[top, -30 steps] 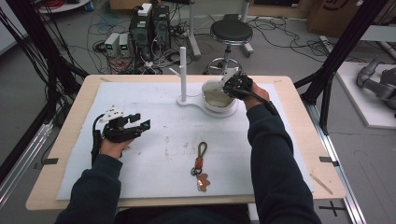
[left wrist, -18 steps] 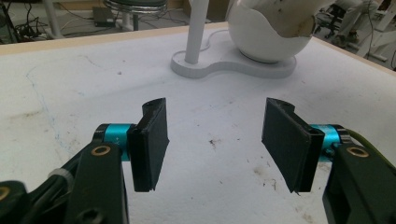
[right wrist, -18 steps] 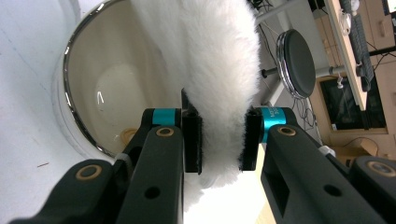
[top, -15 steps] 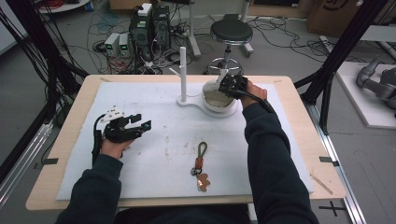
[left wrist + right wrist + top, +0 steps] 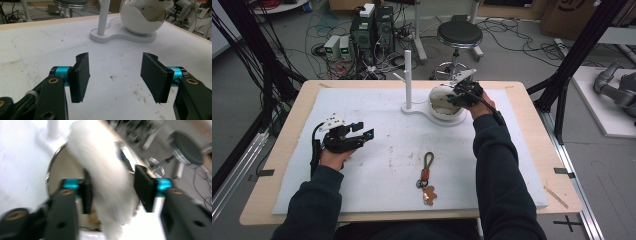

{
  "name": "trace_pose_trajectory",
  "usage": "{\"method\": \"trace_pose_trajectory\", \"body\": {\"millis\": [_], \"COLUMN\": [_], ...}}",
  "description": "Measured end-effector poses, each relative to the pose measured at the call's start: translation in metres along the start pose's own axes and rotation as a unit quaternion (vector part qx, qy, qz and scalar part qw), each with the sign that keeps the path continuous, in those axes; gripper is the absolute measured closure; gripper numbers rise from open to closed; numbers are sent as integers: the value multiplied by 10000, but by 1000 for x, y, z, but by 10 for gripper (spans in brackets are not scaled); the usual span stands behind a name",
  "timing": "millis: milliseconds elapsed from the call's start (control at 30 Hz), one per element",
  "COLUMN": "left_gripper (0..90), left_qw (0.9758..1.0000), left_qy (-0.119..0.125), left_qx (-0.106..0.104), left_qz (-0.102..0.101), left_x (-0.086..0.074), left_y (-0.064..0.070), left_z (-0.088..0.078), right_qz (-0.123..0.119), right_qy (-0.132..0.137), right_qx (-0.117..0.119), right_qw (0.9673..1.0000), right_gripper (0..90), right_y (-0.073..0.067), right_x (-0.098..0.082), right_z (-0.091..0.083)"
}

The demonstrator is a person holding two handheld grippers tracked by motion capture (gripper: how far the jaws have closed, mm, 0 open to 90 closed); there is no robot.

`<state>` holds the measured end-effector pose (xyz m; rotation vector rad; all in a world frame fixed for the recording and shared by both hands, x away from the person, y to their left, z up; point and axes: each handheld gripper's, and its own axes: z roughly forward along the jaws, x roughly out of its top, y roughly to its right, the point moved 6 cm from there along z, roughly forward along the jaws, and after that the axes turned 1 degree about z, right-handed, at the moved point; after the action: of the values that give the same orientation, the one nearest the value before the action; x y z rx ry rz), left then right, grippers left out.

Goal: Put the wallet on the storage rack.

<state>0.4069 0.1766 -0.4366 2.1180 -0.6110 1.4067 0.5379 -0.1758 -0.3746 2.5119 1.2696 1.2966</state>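
Two tools are at work here, one in each hand. The right tool [image 5: 457, 95] is at the white egg-shaped bowl [image 5: 443, 100] at the far side of the tabletop [image 5: 522, 150]. Its jaws have just been opening, and in the right gripper view a white, blurred piece [image 5: 105, 185] stands between them; it is probably the broken edge of the bowl or something that goes into it, I cannot tell which. The right pad seems apart from it, so I judge the grip as just released, the piece let go at or over the bowl. The blur suggests quick motion of the piece or of the tool.

The left tool [image 5: 357, 135] waits well apart, on the left part of the white mat [image 5: 377, 100], with its jaws spread and nothing between them. It points across the mat toward the bowl, and in the left gripper view the bowl [image 5: 142, 20] sits on a flat white base [image 5: 120, 37] that it shares with an upright white post [image 5: 103, 15]. The base keeps the bowl steady, so one hand is probably enough for this step.

Near the front edge, between the two arms, lies a key ring with a dark cord loop [image 5: 426, 172], untouched and far from both tools.
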Motion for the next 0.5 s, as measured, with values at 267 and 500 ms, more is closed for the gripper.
{"method": "trace_pose_trajectory", "body": {"millis": [267, 500], "left_gripper": [385, 328], "left_qw": [9999, 9996], "left_qy": [135, 246], "left_qx": [-39, -16], "left_qz": [-79, -133], "left_x": [2, 4], "left_y": [0, 0], "left_z": [-2, -3], "right_qz": [1276, 1510], "right_qy": [506, 1208], "right_qx": [495, 304], "right_qw": [9893, 9806], "right_gripper": [416, 379], "right_y": [22, 28], "right_x": [-40, -67], "right_z": [-26, -69]}}
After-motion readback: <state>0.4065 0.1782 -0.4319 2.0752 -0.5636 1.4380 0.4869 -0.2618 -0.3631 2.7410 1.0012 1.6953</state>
